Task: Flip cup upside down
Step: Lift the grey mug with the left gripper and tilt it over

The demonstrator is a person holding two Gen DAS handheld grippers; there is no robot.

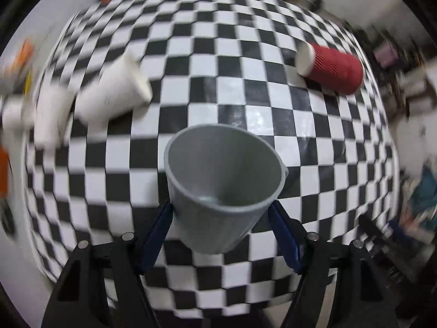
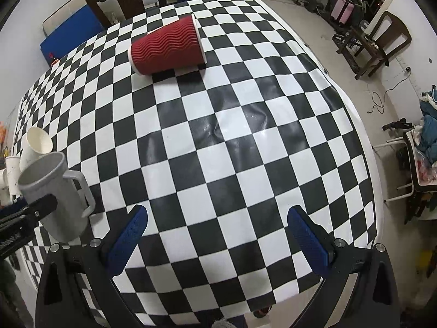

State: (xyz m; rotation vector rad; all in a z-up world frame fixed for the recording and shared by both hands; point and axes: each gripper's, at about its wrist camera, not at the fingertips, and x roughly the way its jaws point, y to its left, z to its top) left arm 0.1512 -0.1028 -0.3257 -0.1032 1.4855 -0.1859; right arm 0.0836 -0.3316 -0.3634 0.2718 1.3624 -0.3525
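Note:
My left gripper [image 1: 220, 213] is shut on a grey mug [image 1: 218, 191] and holds it above the checkered table, mouth tilted toward the camera. The same mug [image 2: 52, 191], with its handle facing right, shows at the left edge of the right wrist view, held by the left gripper's black fingers [image 2: 32, 210]. My right gripper [image 2: 217, 232] is open and empty above the near part of the table.
A red ribbed paper cup [image 2: 166, 46] lies on its side at the far part of the checkered tablecloth [image 2: 232, 142]; it also shows in the left wrist view [image 1: 331, 68]. White paper cups [image 1: 114, 93] lie at the left. Chairs and clutter stand around the table.

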